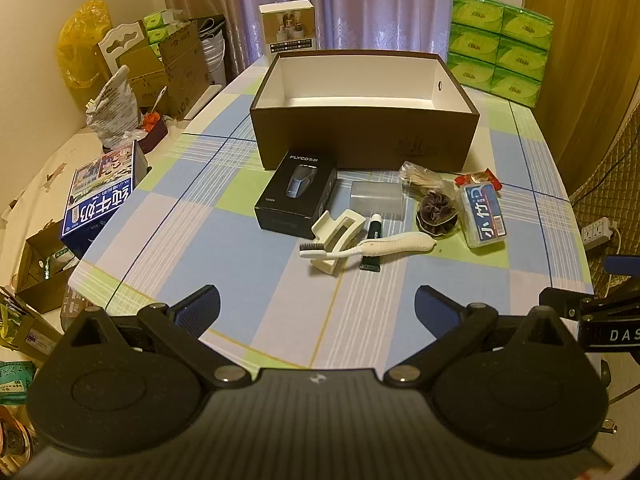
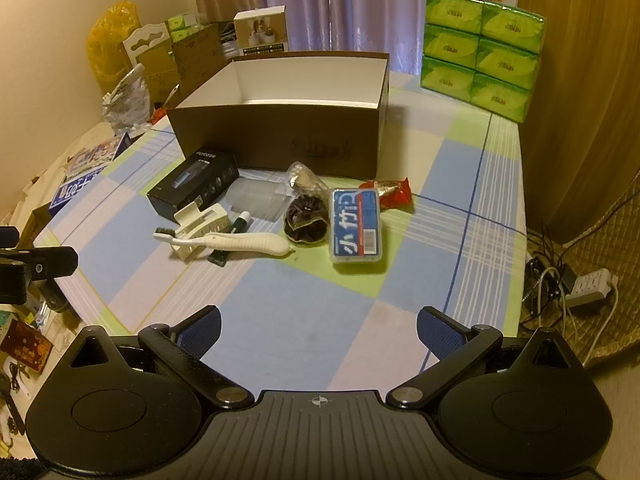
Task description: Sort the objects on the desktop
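Note:
An empty brown box (image 1: 364, 136) (image 2: 280, 140) with a white inside stands mid-table. In front of it lie a black shaver box (image 1: 298, 192) (image 2: 194, 186), a cream hair claw (image 1: 338, 236) (image 2: 200, 220), a white folding brush (image 1: 384, 245) (image 2: 240, 242), a small dark tube (image 1: 373, 240) (image 2: 239, 226), a clear case (image 1: 376, 198) (image 2: 260, 198), a dark scrunchie (image 1: 438, 214) (image 2: 305, 222), a blue floss box (image 1: 482, 216) (image 2: 356, 226), a red snack packet (image 1: 478, 179) (image 2: 390, 194) and a bag of sticks (image 1: 422, 178) (image 2: 304, 178). My left gripper (image 1: 318, 306) and right gripper (image 2: 319, 326) hover open near the table's front, holding nothing.
Green tissue packs (image 1: 500, 44) (image 2: 484, 46) stack at the table's back right. A blue milk carton (image 1: 100, 200) lies off the table's left edge among cardboard boxes and bags. A power strip (image 2: 592, 286) with cables lies on the floor at right. The checked tablecloth (image 1: 248, 264) is bare near me.

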### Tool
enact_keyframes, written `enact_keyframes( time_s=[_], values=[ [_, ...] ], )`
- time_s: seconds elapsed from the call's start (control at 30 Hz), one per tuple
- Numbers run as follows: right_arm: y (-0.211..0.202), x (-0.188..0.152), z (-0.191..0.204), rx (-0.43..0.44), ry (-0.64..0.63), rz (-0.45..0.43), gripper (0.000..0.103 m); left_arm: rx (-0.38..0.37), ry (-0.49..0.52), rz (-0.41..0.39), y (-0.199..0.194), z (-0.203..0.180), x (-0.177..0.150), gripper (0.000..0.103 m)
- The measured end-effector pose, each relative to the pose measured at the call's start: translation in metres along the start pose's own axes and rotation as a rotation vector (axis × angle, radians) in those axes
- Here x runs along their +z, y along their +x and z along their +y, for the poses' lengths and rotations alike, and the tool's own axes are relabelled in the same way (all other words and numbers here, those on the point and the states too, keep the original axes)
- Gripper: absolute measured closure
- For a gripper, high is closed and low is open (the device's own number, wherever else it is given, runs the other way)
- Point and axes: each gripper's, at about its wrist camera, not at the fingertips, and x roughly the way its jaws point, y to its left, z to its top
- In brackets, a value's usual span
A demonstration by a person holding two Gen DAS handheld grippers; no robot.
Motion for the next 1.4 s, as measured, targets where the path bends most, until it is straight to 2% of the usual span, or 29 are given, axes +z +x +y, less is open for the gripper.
enact_keyframes(
  time_s=[1.4],
  values=[
    [0.007, 0.002, 0.003, -0.004, -0.002, 0.016, 0.002, -0.014, -0.003, 0.017, 0.016, 0.005, 0.002, 0.001]
  ],
)
